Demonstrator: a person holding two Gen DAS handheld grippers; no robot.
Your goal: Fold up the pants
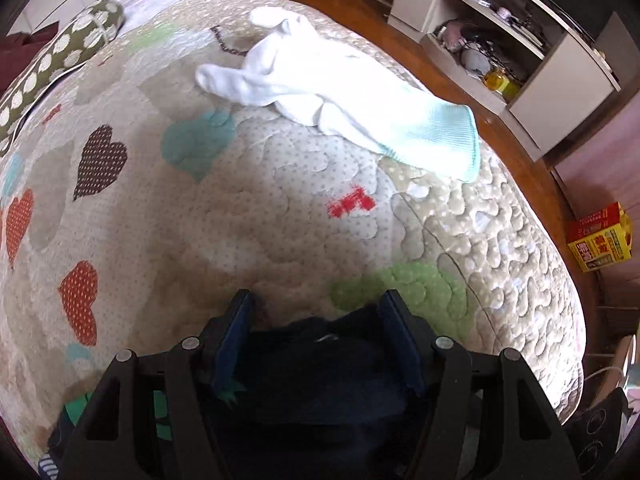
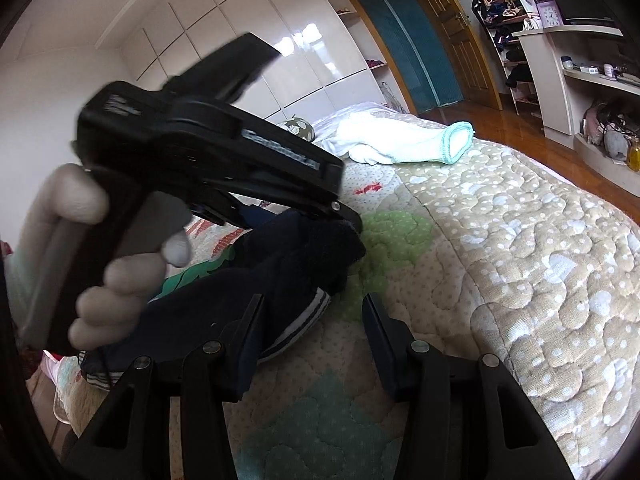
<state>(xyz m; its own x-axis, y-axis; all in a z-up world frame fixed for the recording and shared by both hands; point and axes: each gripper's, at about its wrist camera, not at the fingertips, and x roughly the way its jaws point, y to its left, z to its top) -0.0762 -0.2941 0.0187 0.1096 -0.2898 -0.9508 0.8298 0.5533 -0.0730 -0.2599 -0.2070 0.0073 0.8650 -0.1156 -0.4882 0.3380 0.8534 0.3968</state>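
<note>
Dark navy pants (image 2: pixel 280 264) with white-striped cuffs lie bunched on the quilted bed. In the left wrist view the pants (image 1: pixel 320 364) lie between and under my left gripper's (image 1: pixel 316 304) spread jaws, which stand wide apart. In the right wrist view the left gripper (image 2: pixel 344 220), held by a gloved hand (image 2: pixel 120 272), points down onto the top of the pants. My right gripper (image 2: pixel 312 308) is open and empty, just in front of the pants, its left finger (image 2: pixel 252 328) next to a striped cuff (image 2: pixel 304 320).
A white garment with a pale green cuff (image 1: pixel 320 88) lies farther up the bed (image 1: pixel 240 208). A polka-dot pillow (image 1: pixel 60 60) is at the far left. The bed's right edge drops to a wooden floor with shelving (image 1: pixel 500 40) and a red-yellow box (image 1: pixel 600 240).
</note>
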